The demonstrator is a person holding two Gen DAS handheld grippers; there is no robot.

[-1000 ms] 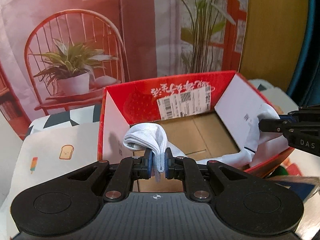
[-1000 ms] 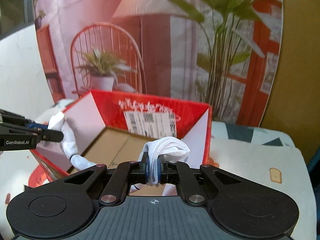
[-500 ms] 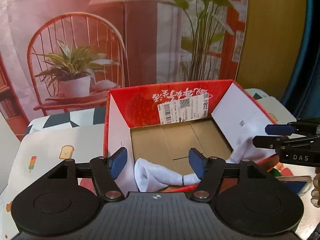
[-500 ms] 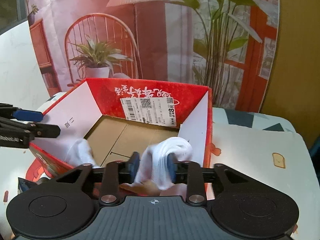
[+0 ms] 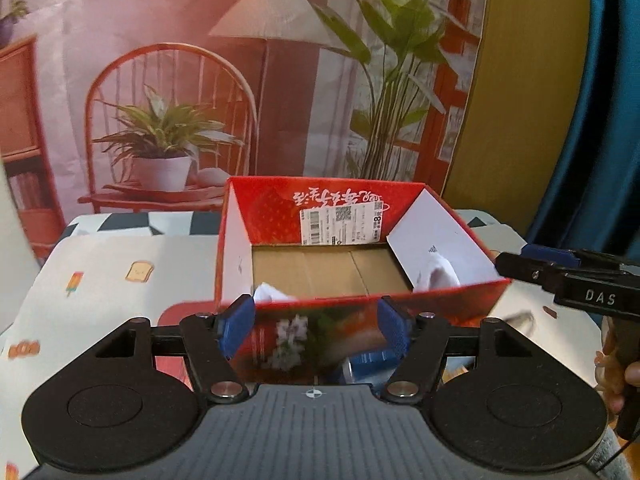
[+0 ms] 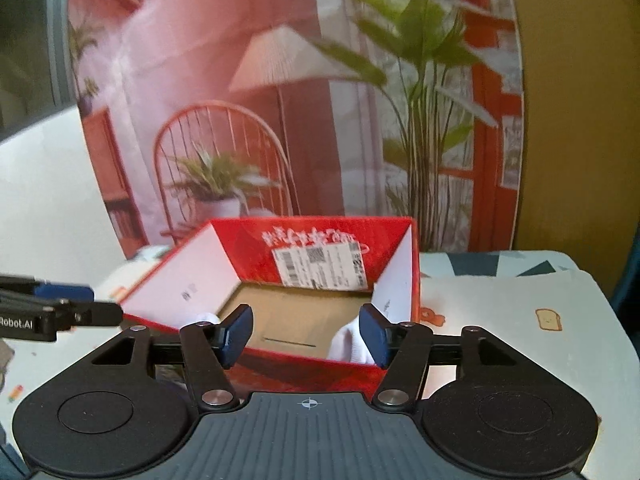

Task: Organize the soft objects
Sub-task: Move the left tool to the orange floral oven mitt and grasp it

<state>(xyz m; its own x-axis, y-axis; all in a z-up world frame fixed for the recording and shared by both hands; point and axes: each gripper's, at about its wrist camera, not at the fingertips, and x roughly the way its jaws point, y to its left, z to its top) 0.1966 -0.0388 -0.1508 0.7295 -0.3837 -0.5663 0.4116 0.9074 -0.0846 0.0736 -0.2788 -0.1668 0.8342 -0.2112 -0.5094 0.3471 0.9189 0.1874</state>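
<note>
A red cardboard box [image 5: 336, 208] stands open on the table. Inside it lies a white sock: one end [image 5: 268, 294] sits by the left wall and the other [image 5: 438, 274] rests against the right flap, with the middle hidden behind the near wall. My left gripper [image 5: 316, 330] is open in front of the near wall, holding nothing. In the right wrist view the box [image 6: 256, 240] holds the same sock [image 6: 348, 340]. The jaws of my right gripper [image 6: 306, 334] are opening with nothing between the pads. Each gripper shows in the other's view: the right gripper [image 5: 512, 258] and the left gripper [image 6: 92, 302].
A printed tablecloth [image 5: 120, 272] with toast and ice-lolly pictures covers the table. A backdrop [image 5: 180, 100] showing a chair and plants hangs behind the box. A blue can [image 5: 360, 364] lies in front of the box. A person's hand [image 5: 616, 368] is at the right edge.
Both grippers were shut on the ends of the white sock above the box. They opened, the sock dropped into the box, and both grippers drew back and slightly up.
</note>
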